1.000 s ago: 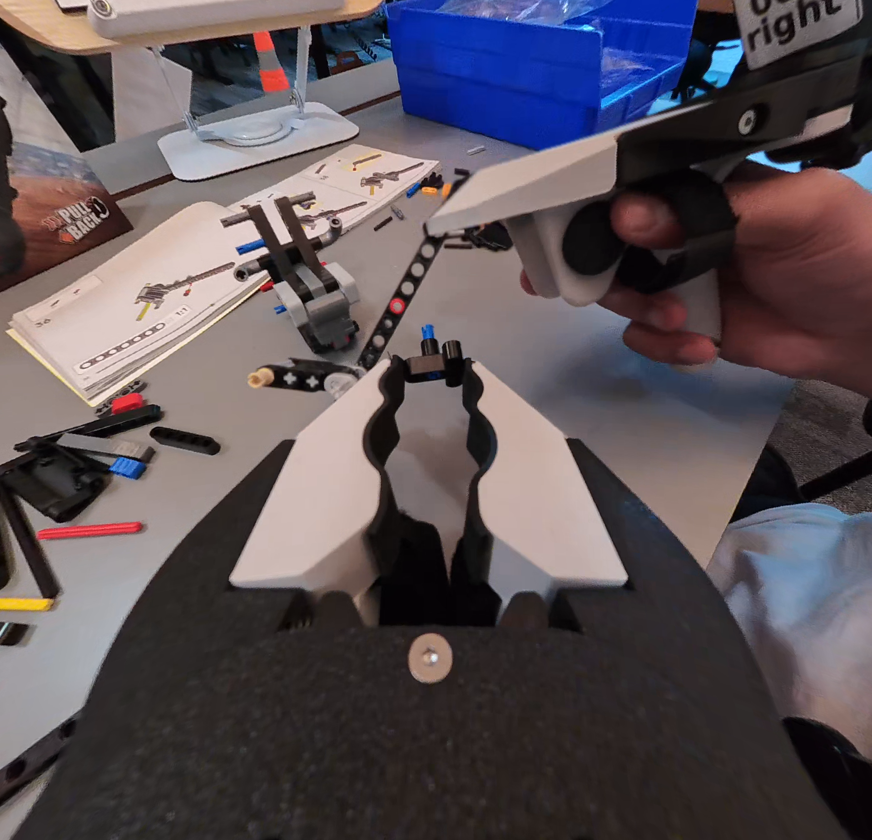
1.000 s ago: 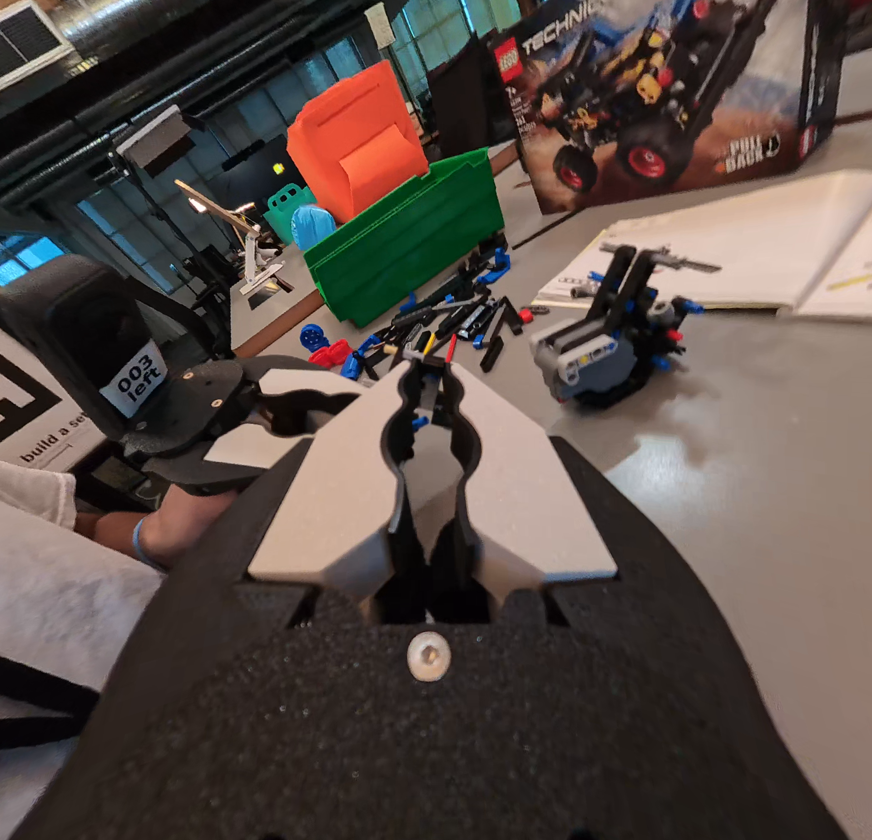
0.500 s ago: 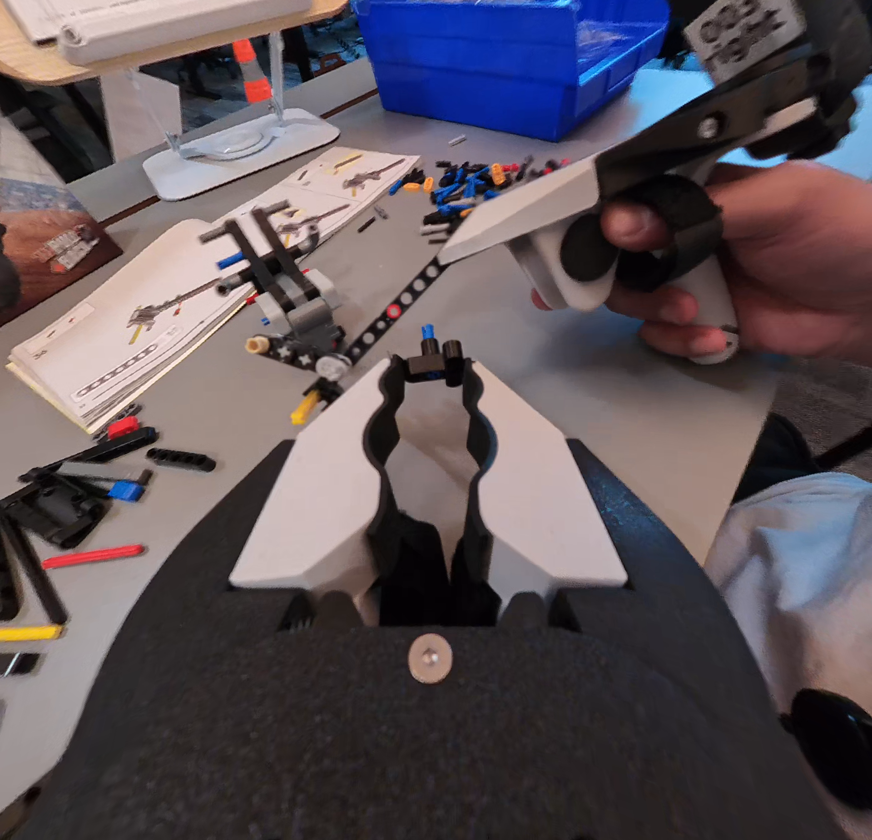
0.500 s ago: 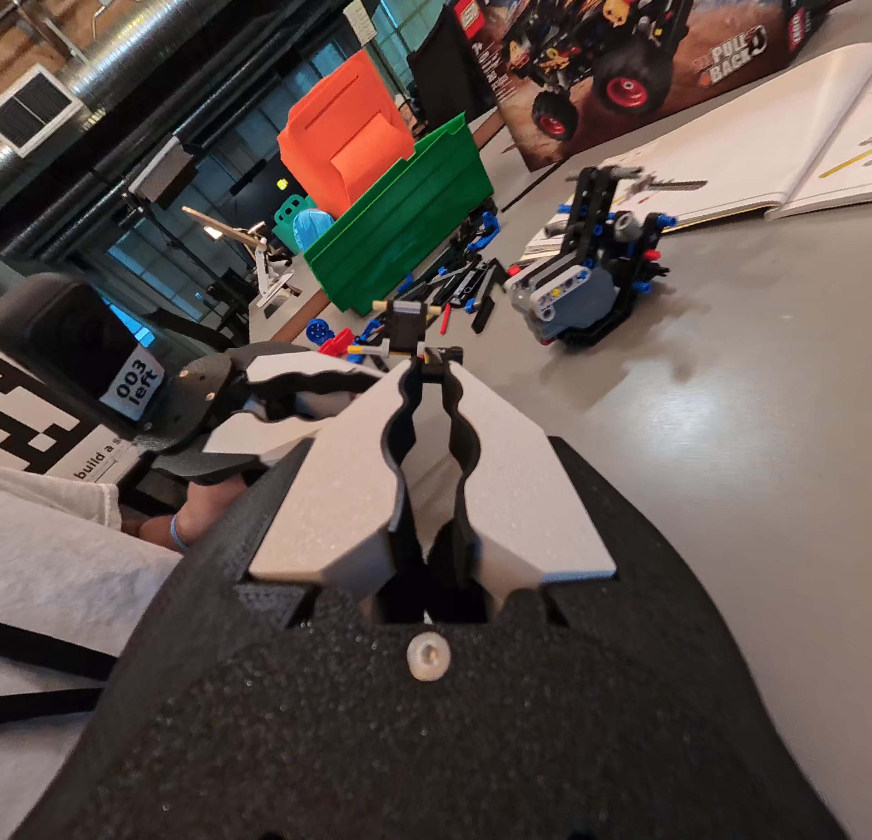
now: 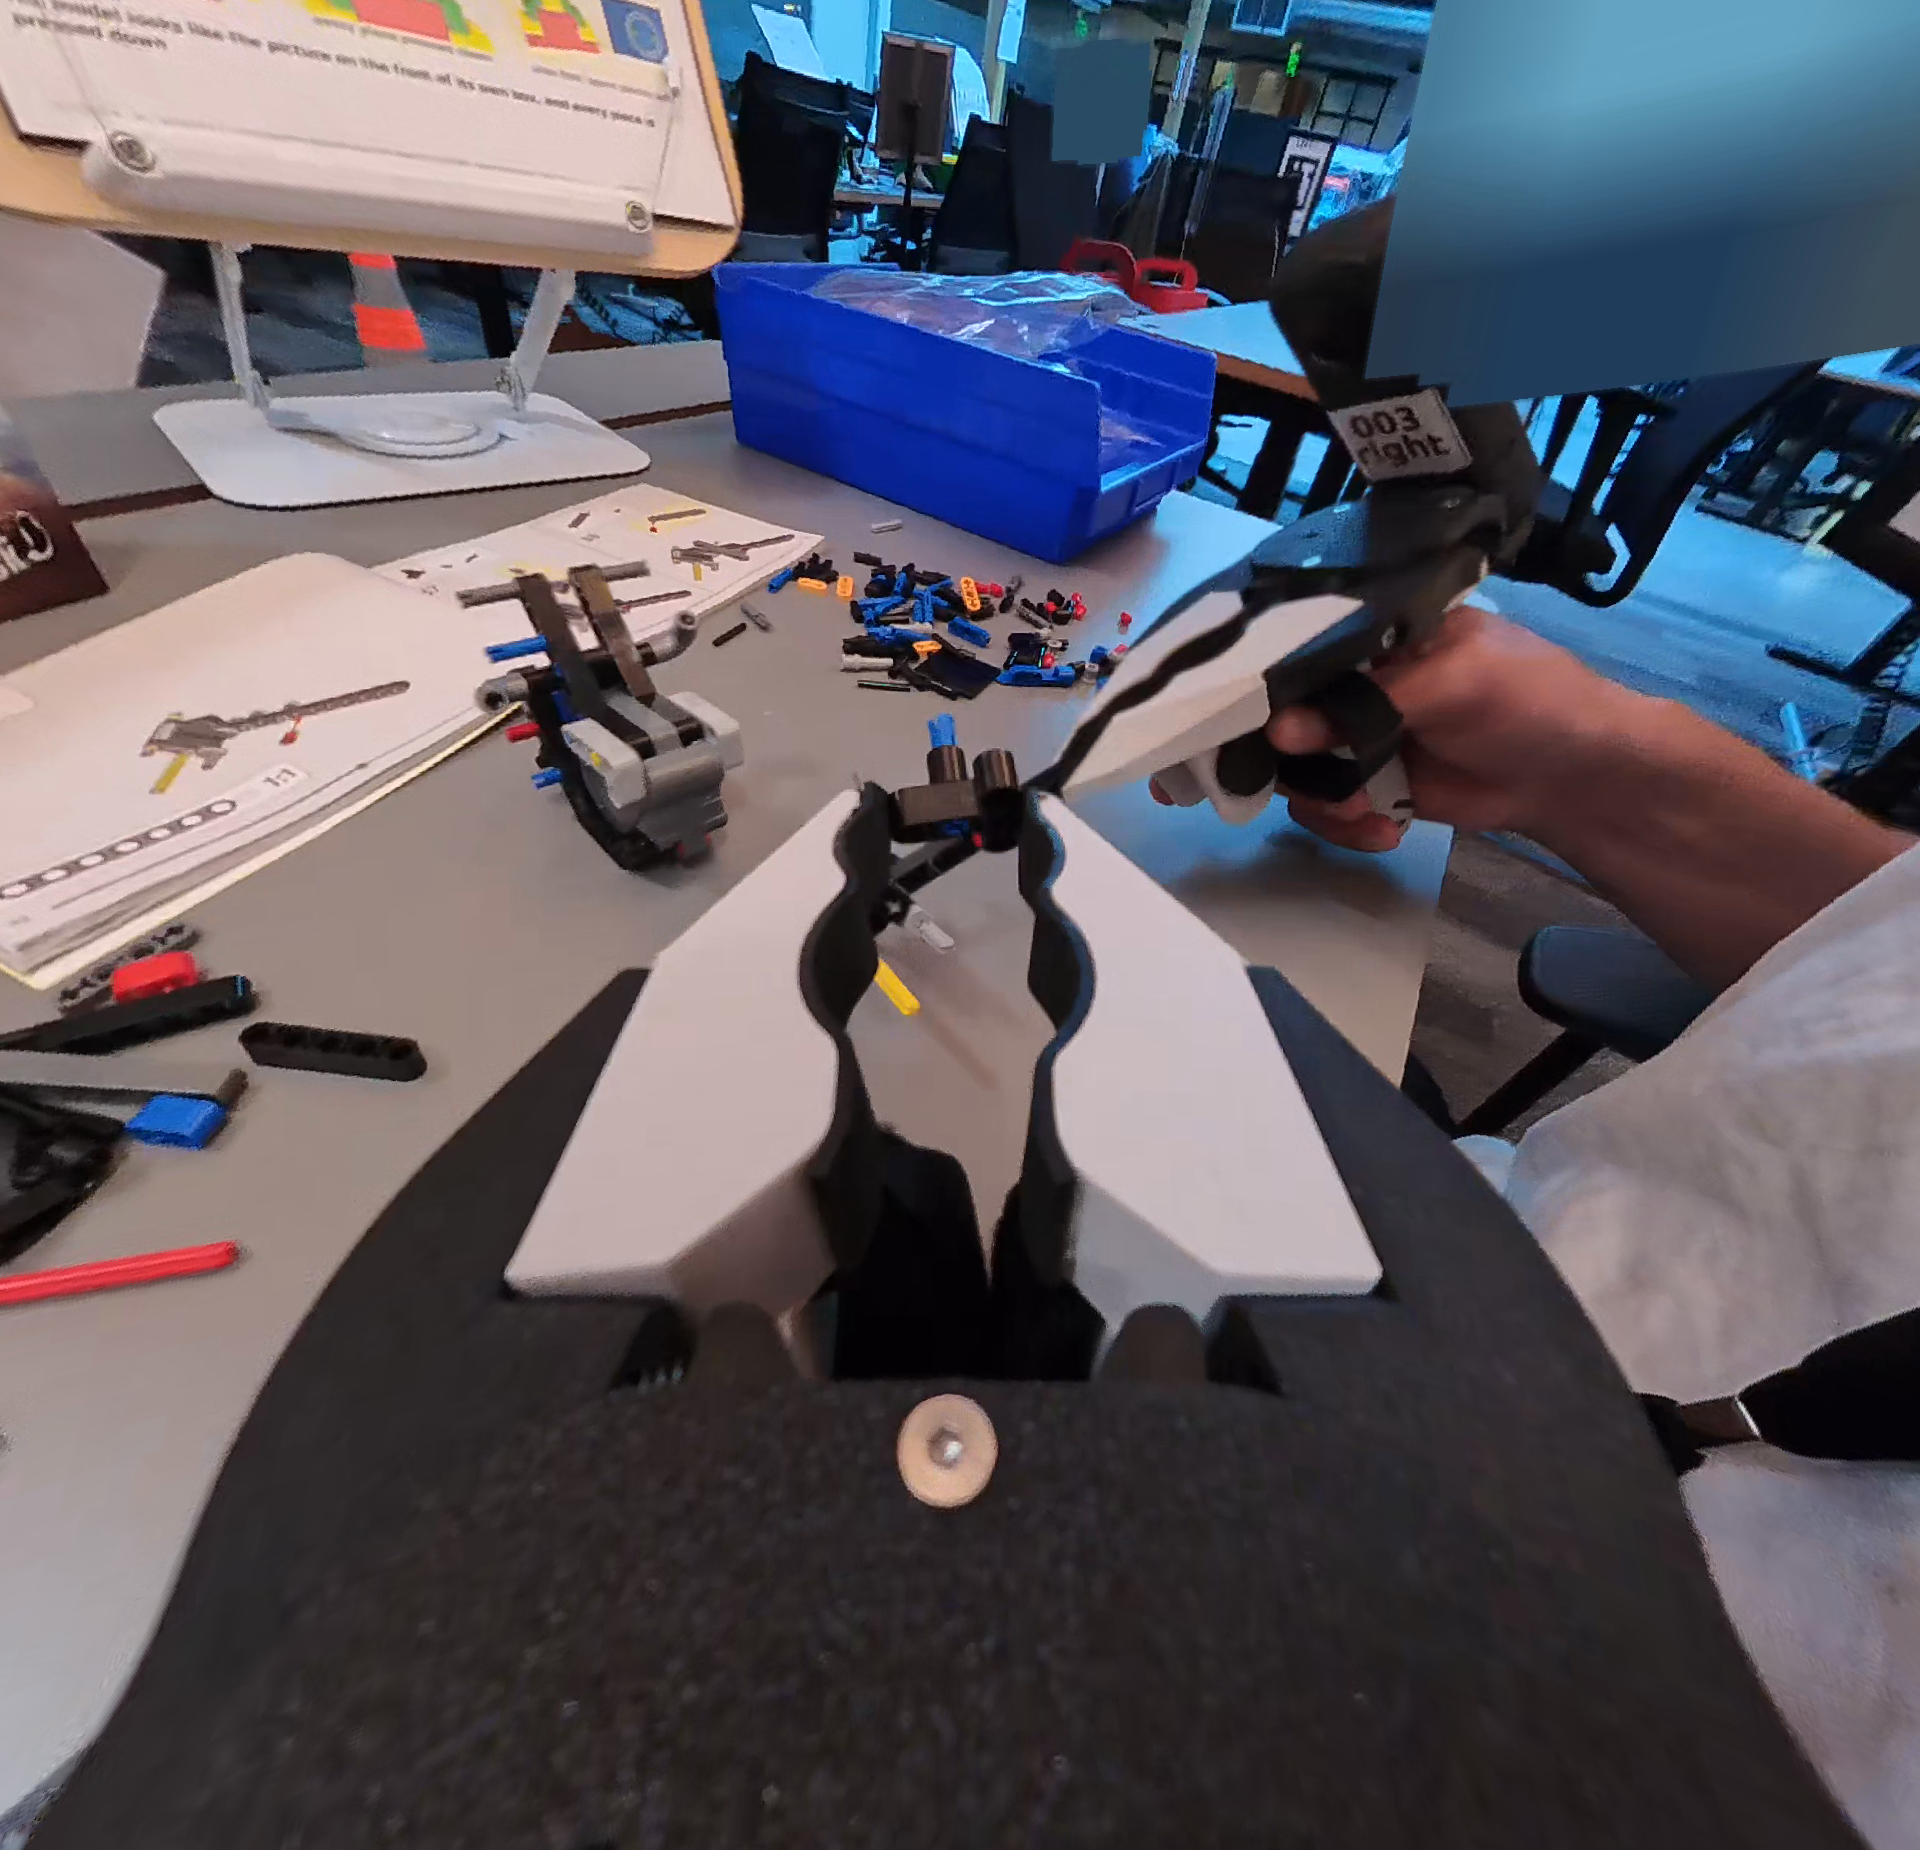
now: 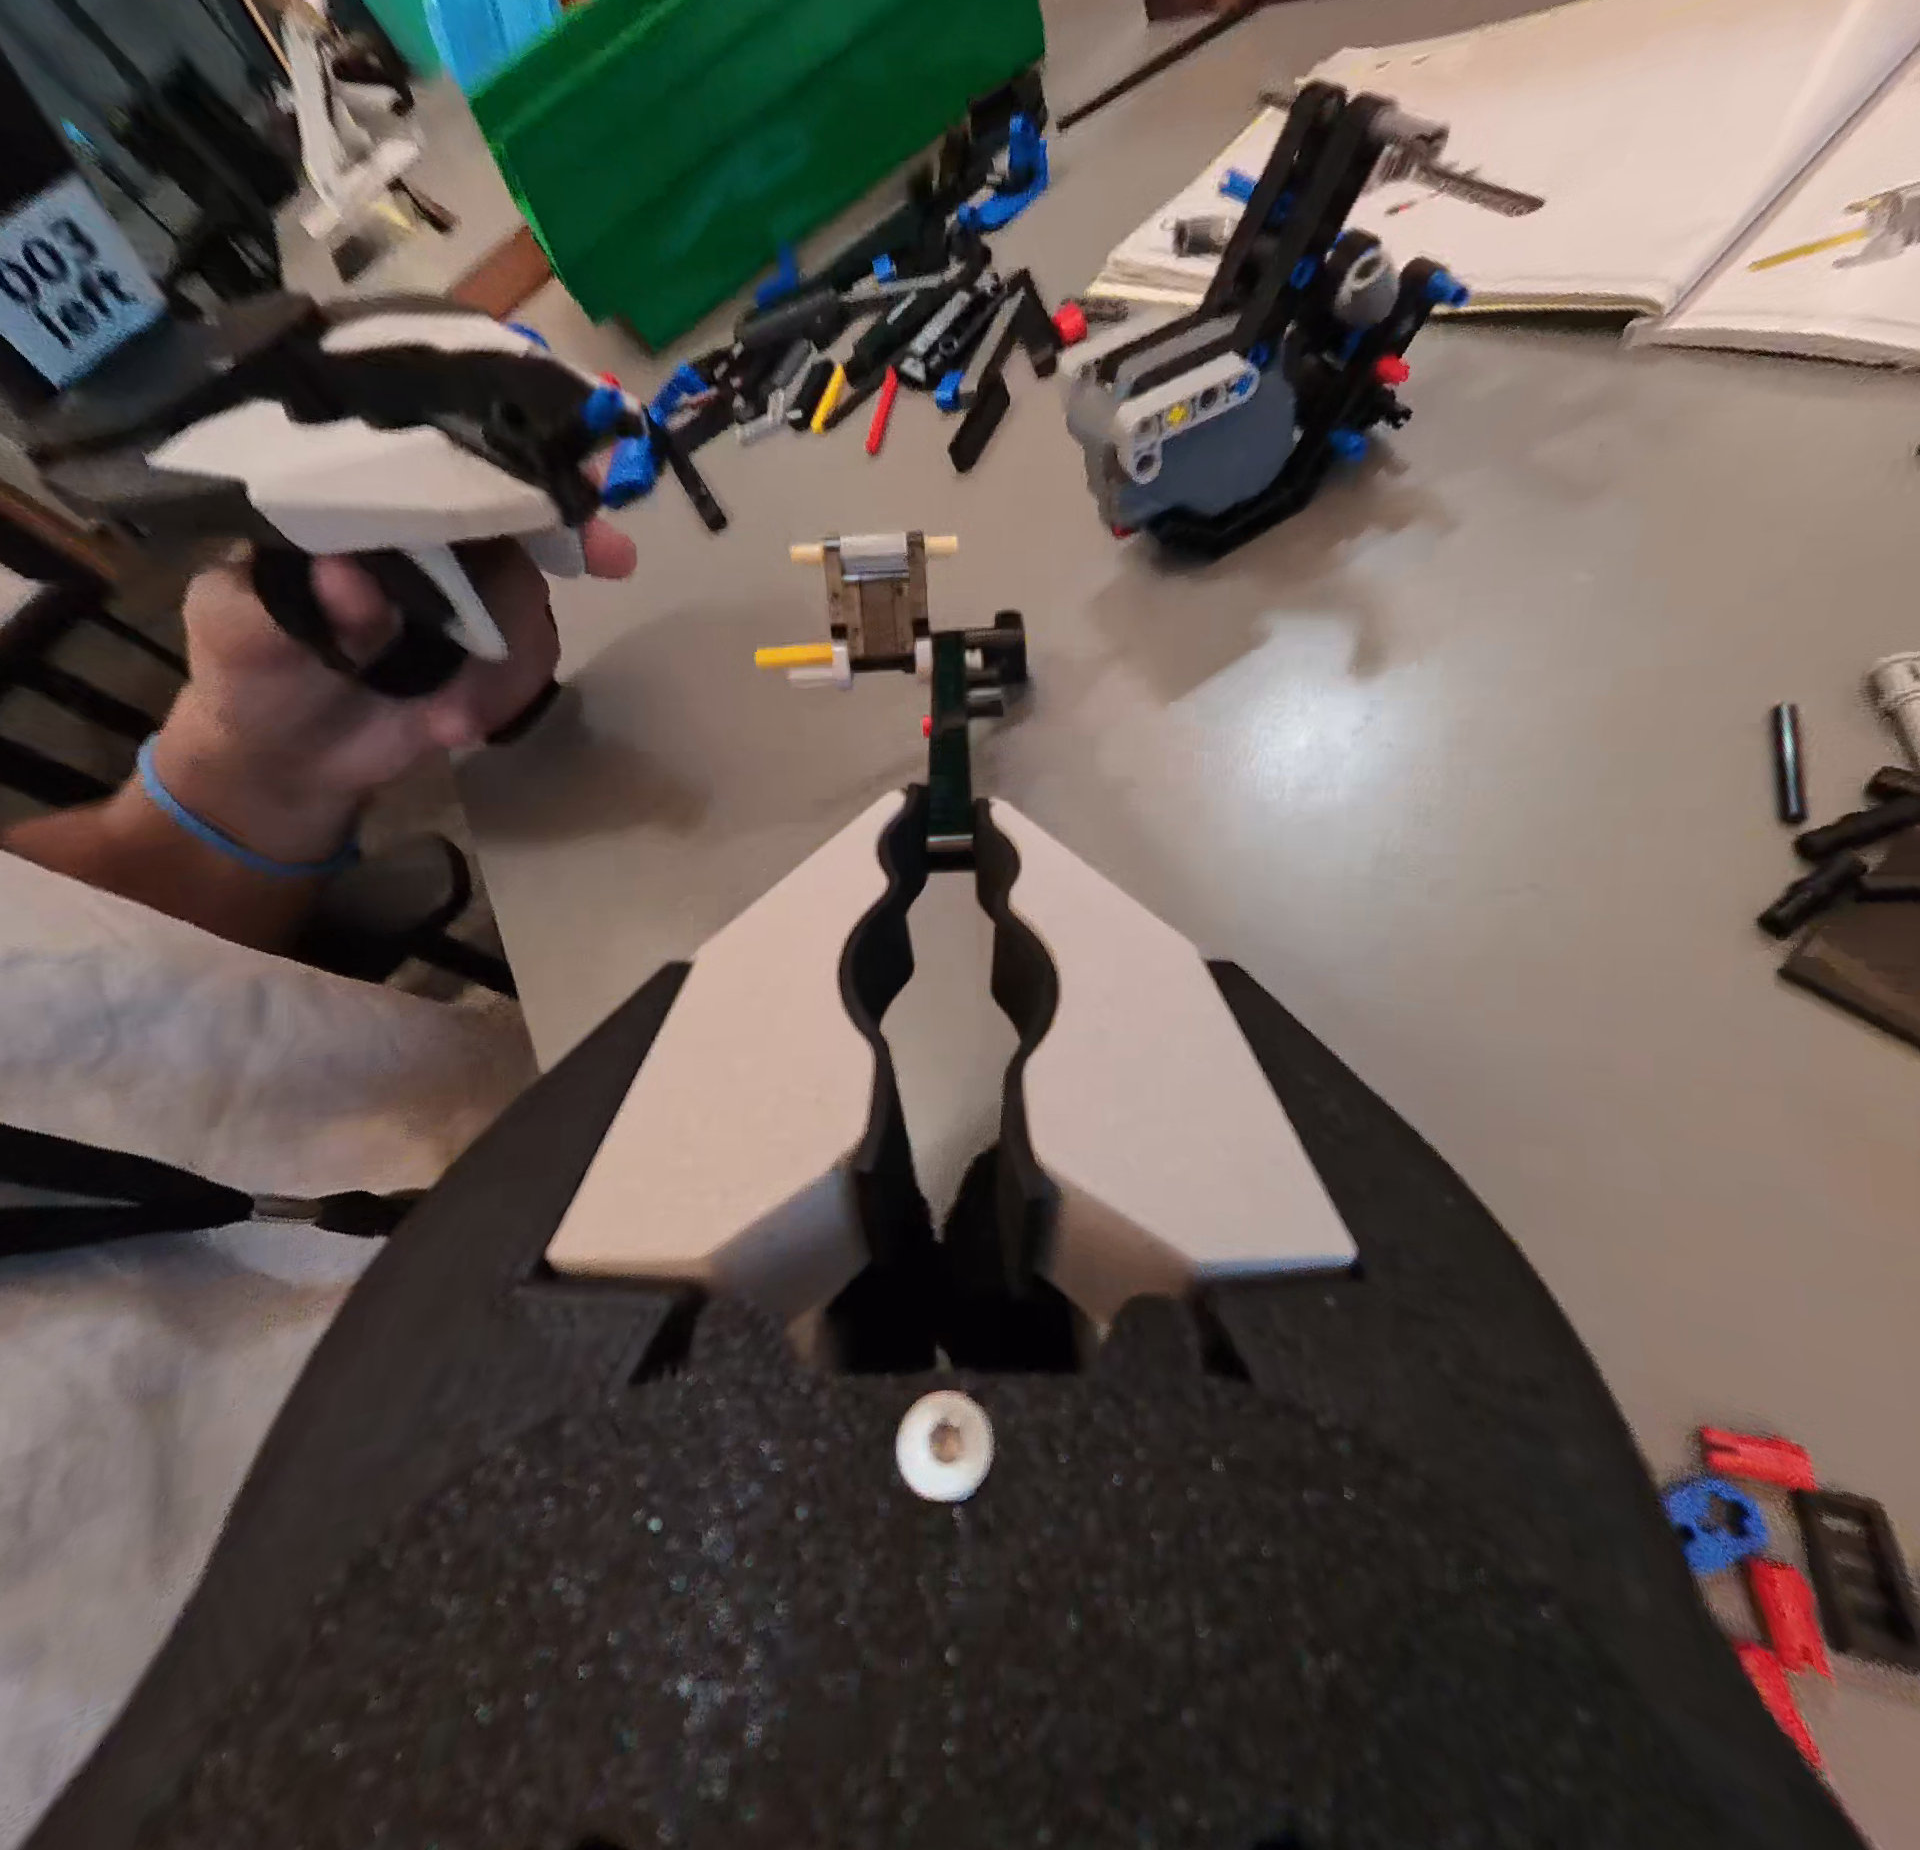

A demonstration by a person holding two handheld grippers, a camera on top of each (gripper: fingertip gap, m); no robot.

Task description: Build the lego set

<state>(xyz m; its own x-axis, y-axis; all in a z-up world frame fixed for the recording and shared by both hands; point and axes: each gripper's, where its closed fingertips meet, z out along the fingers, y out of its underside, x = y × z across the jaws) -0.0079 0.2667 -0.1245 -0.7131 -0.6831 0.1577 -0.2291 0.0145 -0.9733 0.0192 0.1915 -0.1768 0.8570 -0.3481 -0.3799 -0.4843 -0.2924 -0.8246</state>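
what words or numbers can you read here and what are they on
I can't copy out the wording; these things bear it:
white tag on right gripper: short, legible
white tag on left gripper: blurred
sheet on stand: blurred lines
booklet: small step number

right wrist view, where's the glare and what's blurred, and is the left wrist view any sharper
Right wrist view: a bright glare patch on the grey table; the green bin and left hand-held gripper are smeared by blur. Left wrist view: sharper on the blue bin, soft on the red axle at the edge; straight lines bow from the wide lens.
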